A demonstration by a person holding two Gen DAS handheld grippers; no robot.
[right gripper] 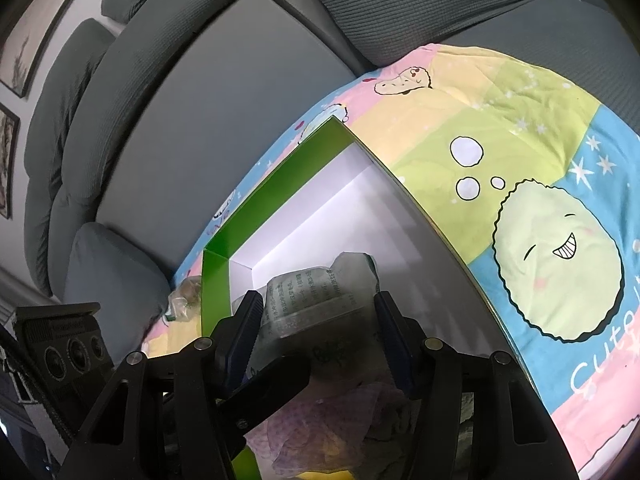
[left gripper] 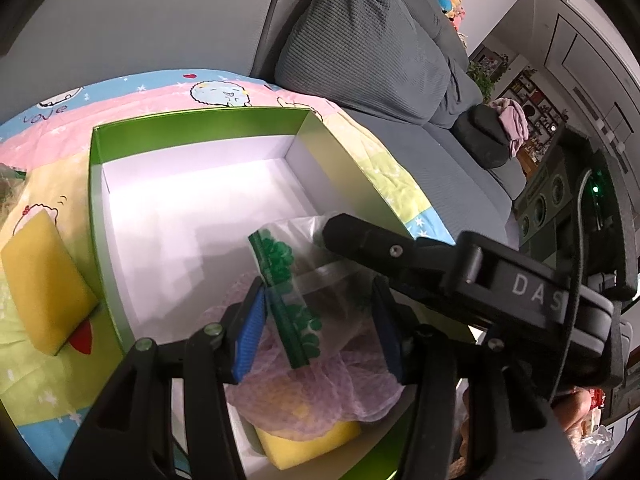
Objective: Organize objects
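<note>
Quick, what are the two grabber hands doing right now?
Left gripper: open, its fingers either side of the clear bag, not squeezing it.
Right gripper: open, fingers around the same bag over the green box.

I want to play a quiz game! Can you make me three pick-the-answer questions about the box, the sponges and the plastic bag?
1. Where is the sponge with nothing on top of it?
A. outside the box, on the blanket
B. on the sofa cushion
C. inside the box

2. What colour is the outside of the box?
A. red
B. green
C. black

3. How do the fingers of the left gripper stand around the plastic bag?
A. squeezed tight on it
B. apart, one on each side
C. far away from it

Answers: 1 A, it lies on the blanket left of the box. 2 B, the rim and walls are green. 3 B, gaps show beside the bag.
</note>
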